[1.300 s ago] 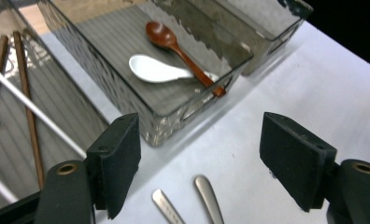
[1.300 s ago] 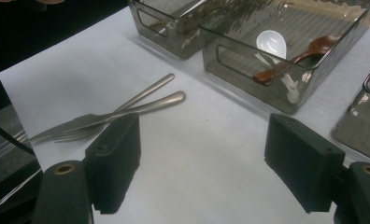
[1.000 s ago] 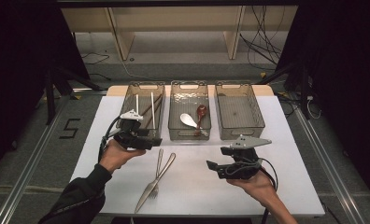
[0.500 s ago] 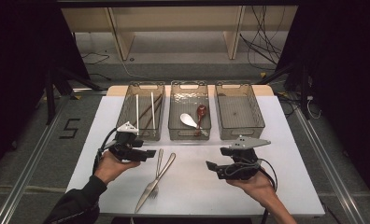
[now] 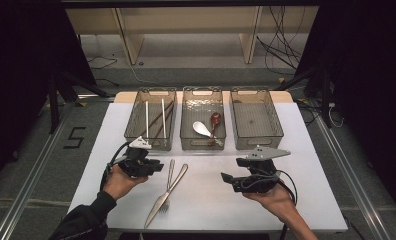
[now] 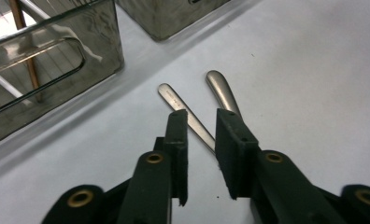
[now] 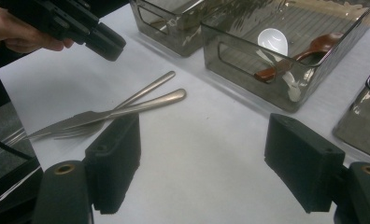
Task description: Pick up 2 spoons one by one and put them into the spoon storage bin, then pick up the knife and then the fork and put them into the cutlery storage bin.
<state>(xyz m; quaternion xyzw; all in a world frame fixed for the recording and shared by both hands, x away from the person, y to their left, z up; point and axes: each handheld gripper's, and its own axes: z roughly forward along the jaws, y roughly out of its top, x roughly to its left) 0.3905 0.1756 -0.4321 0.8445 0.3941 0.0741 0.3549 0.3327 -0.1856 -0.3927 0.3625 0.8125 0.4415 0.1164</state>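
1. The left tongs hang just above the white counter, near the handle ends of a fork and a knife.
2. Their jaws have just been closing and now stand narrow. In the left gripper view the fork handle passes under the gap, but the pads do not press on it.
3. The fork and the knife lie crossed on the counter, in front of the left bin.
4. The right tongs stand wide open with nothing between the jaws, well apart from the cutlery.
5. The middle bin holds a white spoon and a brown spoon.
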